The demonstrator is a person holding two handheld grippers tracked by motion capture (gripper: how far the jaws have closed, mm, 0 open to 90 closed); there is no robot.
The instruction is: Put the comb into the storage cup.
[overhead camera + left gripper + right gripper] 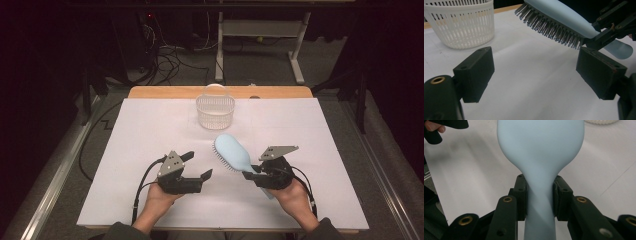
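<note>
Your right gripper (pixel 254 176) clenches the blue hairbrush (pixel 233 152) by its handle near the bench's (pixel 150 125) front edge, left gripper (pixel 196 165) fingers released, white basket (pixel 215 111) toward the far edge.

Count: 1 hairbrush (pixel 233 152), 1 basket (pixel 215 112), 2 hand-held grippers: left hand-held gripper (pixel 196 165), right hand-held gripper (pixel 256 172). 1 worktop (pixel 150 130). 2 hands.

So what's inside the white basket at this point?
The white basket looks empty as far as its slotted wall lets one see; its floor is partly screened by the wall. The light blue hairbrush is outside it, clamped in the right gripper.
</note>
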